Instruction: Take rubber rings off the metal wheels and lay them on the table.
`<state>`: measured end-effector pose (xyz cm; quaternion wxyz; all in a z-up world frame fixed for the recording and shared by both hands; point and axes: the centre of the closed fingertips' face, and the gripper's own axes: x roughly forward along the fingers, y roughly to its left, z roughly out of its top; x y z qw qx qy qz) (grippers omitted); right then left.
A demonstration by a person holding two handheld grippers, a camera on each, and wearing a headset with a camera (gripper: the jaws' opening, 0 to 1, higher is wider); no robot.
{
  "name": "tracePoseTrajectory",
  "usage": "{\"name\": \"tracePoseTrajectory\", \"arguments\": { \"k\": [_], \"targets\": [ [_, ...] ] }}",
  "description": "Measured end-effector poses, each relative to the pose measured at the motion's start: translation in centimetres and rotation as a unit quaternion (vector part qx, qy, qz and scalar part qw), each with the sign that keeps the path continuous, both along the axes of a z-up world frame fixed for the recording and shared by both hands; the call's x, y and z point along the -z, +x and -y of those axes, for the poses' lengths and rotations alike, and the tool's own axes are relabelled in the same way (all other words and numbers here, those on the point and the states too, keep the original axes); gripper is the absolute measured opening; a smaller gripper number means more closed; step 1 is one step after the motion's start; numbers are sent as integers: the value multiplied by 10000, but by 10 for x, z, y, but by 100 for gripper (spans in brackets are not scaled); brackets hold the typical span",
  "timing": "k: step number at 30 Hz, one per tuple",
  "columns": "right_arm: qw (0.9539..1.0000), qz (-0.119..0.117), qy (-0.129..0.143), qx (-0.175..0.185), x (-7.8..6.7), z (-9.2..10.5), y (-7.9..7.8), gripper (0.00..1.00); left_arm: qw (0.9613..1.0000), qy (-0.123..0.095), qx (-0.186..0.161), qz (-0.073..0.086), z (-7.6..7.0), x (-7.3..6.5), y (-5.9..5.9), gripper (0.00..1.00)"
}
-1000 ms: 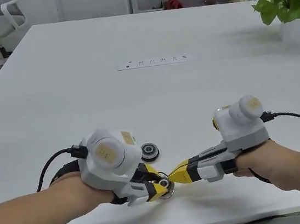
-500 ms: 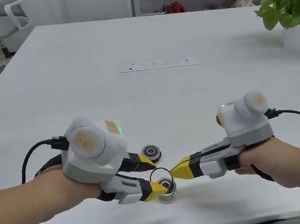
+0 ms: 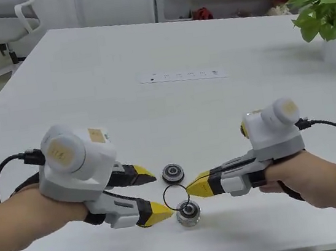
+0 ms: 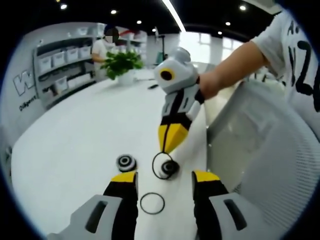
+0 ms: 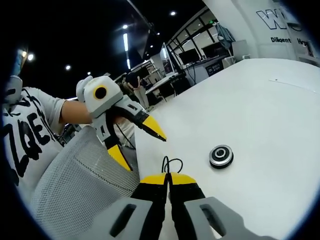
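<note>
Yellow-tipped right gripper point(image 3: 192, 189): jaws pinched shut on a thin black rubber ring point(image 3: 176, 197), loop hanging slack at the tips. Ring's lower edge touches small bare silver metal wheel point(image 3: 187, 213); cannot tell if hooked on it. Opposite, left gripper point(image 3: 153, 192) spread wide, gripping nothing, so wheel unrestrained. Risk: a pull drags or tips the wheel along; a stretched ring may snap from the pinch. Second loose black ring point(image 4: 152, 203) lies flat on white table point(image 3: 154, 115); dark-rimmed second wheel point(image 3: 173, 173) just beyond, easily knocked.
</note>
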<state>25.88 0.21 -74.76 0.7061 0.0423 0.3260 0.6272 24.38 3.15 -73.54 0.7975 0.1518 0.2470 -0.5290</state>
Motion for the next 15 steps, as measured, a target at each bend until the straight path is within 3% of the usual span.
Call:
{"name": "tracePoseTrajectory", "arguments": {
  "k": [15],
  "targets": [
    [9999,52,41,-90,-5,-25,3,0,9989,-75,-452,33,-34,-2,0,50]
  ]
}}
